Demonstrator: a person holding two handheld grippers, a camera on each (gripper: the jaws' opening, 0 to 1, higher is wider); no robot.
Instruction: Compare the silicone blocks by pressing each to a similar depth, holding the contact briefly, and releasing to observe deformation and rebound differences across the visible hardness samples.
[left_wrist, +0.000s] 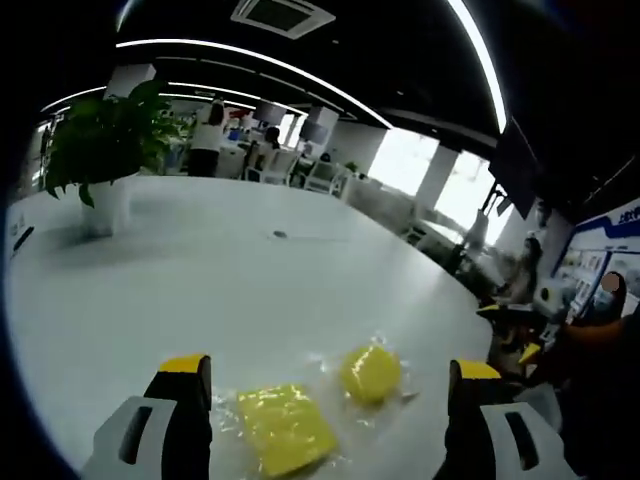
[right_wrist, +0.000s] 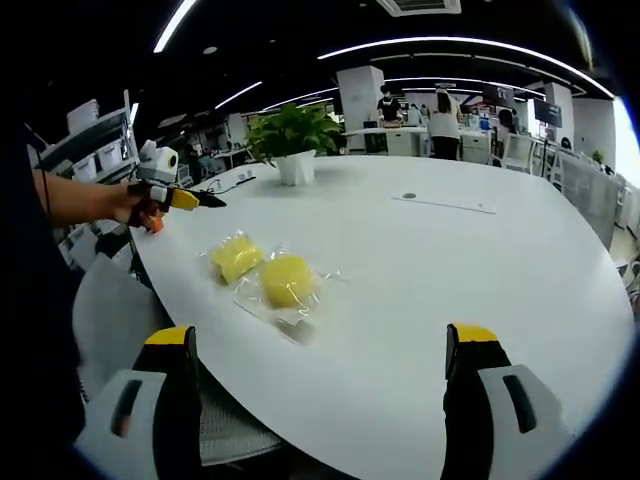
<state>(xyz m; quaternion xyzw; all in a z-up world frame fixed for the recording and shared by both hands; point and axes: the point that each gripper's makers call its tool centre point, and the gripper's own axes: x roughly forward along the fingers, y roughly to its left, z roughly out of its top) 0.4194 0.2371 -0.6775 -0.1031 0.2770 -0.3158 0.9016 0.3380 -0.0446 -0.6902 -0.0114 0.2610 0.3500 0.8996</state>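
Observation:
Two yellow silicone blocks in clear wrappers lie side by side on the white table (left_wrist: 200, 270). In the left gripper view the square block (left_wrist: 285, 430) and the round block (left_wrist: 371, 373) sit just ahead, between the wide-apart jaws of my left gripper (left_wrist: 330, 368), which is open and touches neither. In the right gripper view the square block (right_wrist: 236, 256) and the round block (right_wrist: 287, 280) lie near the table's edge. My right gripper (right_wrist: 322, 338) is open, held back off the table with nothing in it. A hand holds the left gripper (right_wrist: 190, 199) left of the blocks.
A potted plant (left_wrist: 105, 150) (right_wrist: 295, 140) stands farther back on the table. A small dark item (right_wrist: 408, 196) and a flat sheet (right_wrist: 445, 204) lie mid-table. A chair seat (right_wrist: 235, 430) sits below the table's edge (right_wrist: 330, 400). Desks and people fill the office behind.

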